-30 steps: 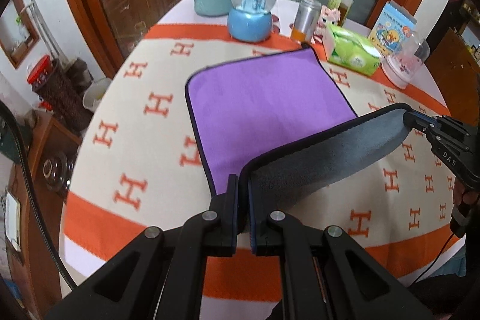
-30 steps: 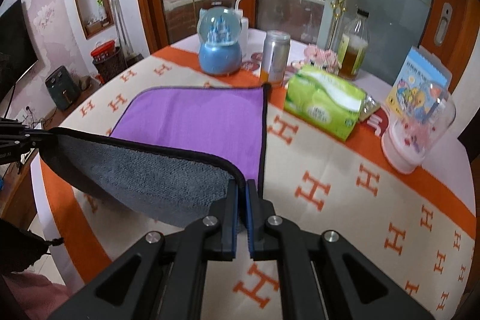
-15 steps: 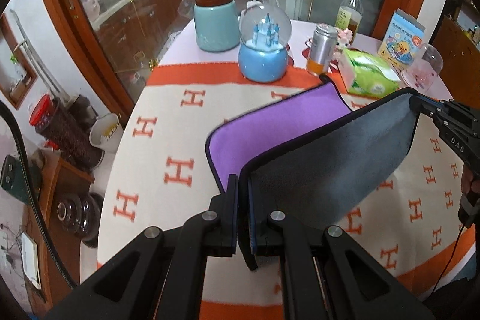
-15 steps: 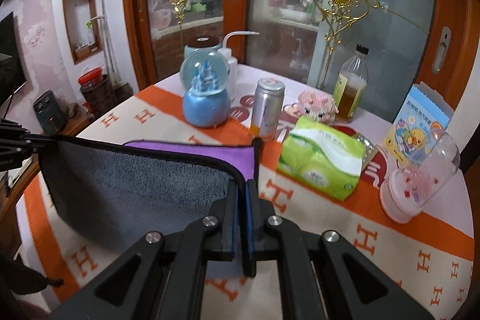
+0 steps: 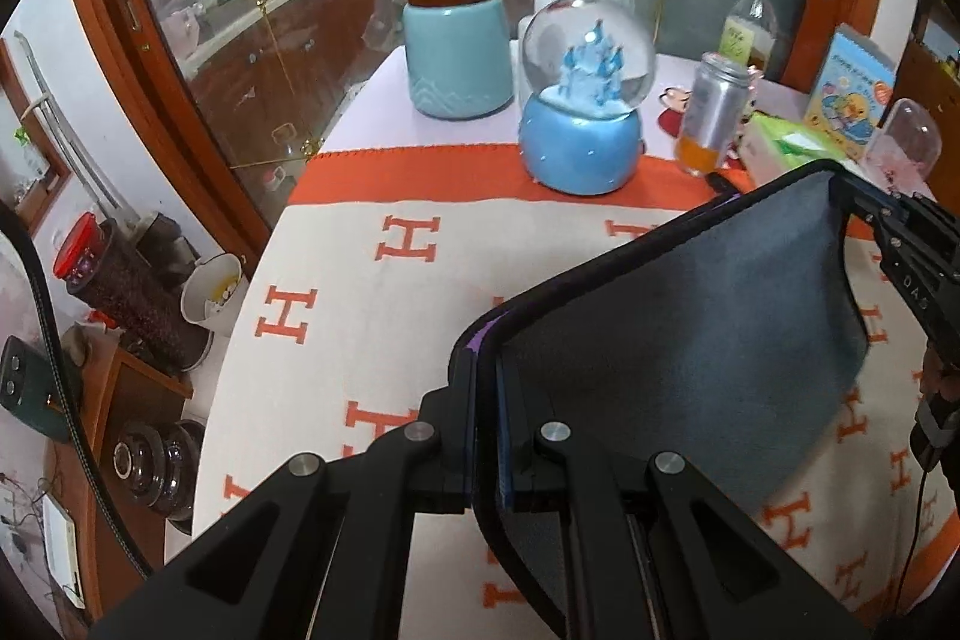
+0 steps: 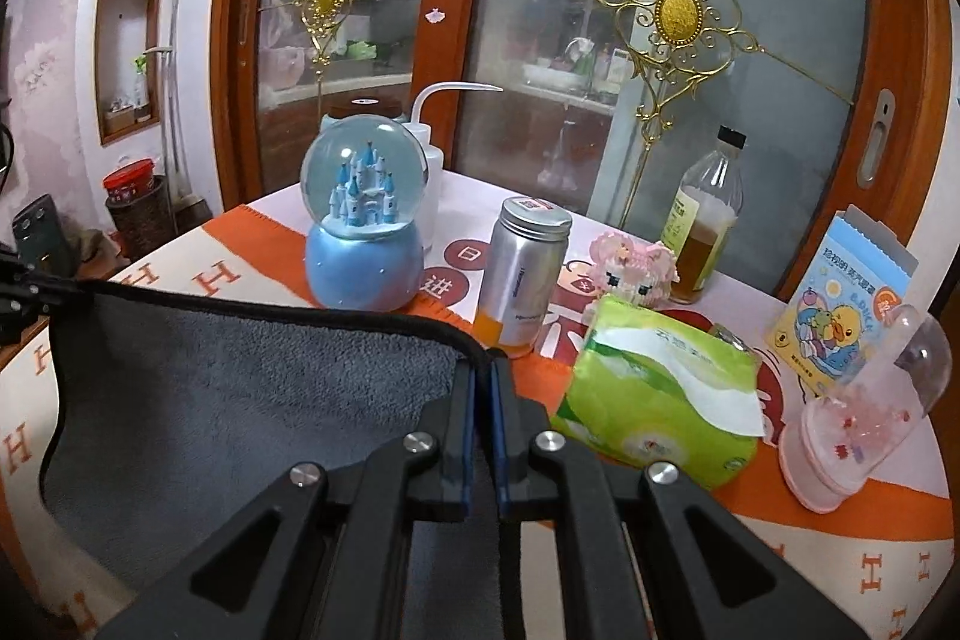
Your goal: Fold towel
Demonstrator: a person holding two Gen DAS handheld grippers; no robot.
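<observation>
The towel (image 5: 678,340) is grey on the side facing me, purple on the other, with a black hem. It is lifted and stretched between both grippers over the orange-and-cream H-pattern tablecloth (image 5: 372,292). My left gripper (image 5: 486,376) is shut on one near corner. My right gripper (image 6: 483,370) is shut on the other corner; it also shows in the left wrist view (image 5: 864,208). The towel's grey side (image 6: 240,400) fills the lower left of the right wrist view. A sliver of purple (image 5: 480,337) shows by the left jaws.
Along the table's far side stand a blue snow globe (image 6: 360,244), a silver can (image 6: 525,274), a green tissue pack (image 6: 660,388), a glass bottle (image 6: 708,220), a pink dome toy (image 6: 864,424), a picture box (image 6: 852,298) and a teal jar (image 5: 459,52). Glass cabinet doors stand behind.
Both grippers have carried the towel's near edge up and toward the table's far side. The flat purple face that showed before is now hidden behind the raised grey side.
</observation>
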